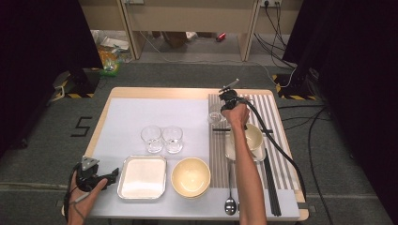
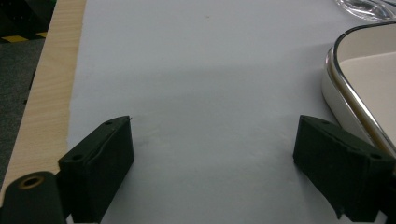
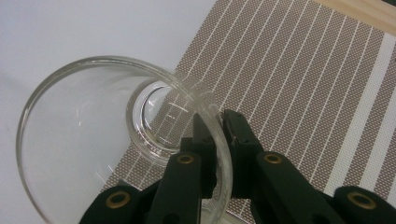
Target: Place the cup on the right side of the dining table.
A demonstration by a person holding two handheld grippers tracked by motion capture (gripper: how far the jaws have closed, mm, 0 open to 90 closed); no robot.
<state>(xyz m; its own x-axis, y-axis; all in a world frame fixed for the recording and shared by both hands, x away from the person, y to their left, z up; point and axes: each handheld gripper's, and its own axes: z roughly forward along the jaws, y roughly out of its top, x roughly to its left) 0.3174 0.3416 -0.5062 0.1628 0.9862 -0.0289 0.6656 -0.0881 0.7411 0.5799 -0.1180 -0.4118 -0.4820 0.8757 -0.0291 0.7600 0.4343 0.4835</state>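
Nearest my lens, the right gripper (image 3: 215, 122) is clenched on the rim of a glass (image 3: 121, 140), one jaw inside the wall and one outside, and the glass's base sits on or just over the near-left corner of the striped mat (image 3: 299, 93); I cannot tell whether it has touched down. From the high view that glass (image 1: 215, 117) is at the mat's (image 1: 281, 154) far-left corner, just beyond a dark bar lying across the mat and the bowl (image 1: 251, 140) behind my forearm. My read is that I am laying a place setting on the mat, and it is partly done: a bowl, a spoon (image 1: 230, 201) at the mat's near edge and chopsticks (image 1: 272, 187) along its right side already lie there, and this glass is at its spot but not yet let go. Off the mat to its left, two more glasses (image 1: 162, 139), a yellow bowl (image 1: 190, 176) and a tray (image 1: 142, 177) are unmoved, so there may be more to bring over. My left gripper (image 1: 101, 177) rests well left of the mat, just beside the tray (image 2: 355, 88), jaws spread wide and empty over the white sheet (image 2: 196, 93).
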